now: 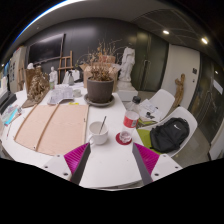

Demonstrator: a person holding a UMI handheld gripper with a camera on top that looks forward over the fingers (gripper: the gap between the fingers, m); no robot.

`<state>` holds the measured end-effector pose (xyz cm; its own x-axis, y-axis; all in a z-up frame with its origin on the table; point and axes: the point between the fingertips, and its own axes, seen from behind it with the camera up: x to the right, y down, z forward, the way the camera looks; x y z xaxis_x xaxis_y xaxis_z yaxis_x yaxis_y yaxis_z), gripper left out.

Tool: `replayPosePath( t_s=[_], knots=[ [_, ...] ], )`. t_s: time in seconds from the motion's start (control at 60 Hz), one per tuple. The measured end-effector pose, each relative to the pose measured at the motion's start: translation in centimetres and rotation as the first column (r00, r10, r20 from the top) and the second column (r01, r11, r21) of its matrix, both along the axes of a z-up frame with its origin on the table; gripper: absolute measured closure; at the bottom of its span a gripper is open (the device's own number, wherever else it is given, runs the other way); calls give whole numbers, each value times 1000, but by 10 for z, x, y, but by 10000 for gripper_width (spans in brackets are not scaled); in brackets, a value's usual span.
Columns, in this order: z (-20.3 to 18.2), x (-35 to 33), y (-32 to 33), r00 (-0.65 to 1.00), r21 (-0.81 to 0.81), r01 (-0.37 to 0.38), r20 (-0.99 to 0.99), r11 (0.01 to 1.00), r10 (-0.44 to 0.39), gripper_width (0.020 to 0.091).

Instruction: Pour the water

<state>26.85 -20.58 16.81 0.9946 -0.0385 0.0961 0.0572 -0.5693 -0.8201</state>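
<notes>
Tongs [110,158] hover open and empty above the worktop [110,170]. Likely the approach step: next, reach for the red cup [130,119] beside the white bowl [99,133].

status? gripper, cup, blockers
Gripper open, empty, short of table edge. White cup with spoon just ahead on table. Red-lidded container beside it. Path clear.

White table, warm accents

The table [108,160] is white; the cup [99,133] white; a red-labelled can [130,118] stands on a red coaster; the boards [52,127] are tan, the backpack [169,134] black, the finger pads [76,155] magenta
</notes>
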Motion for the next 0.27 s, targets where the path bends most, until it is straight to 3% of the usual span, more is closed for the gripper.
replayPosePath(
  t_s=[0.267],
  knots=[
    [-5, -4, -3, 1000, -12, -11, 13, 1000, 11, 248]
  ],
)
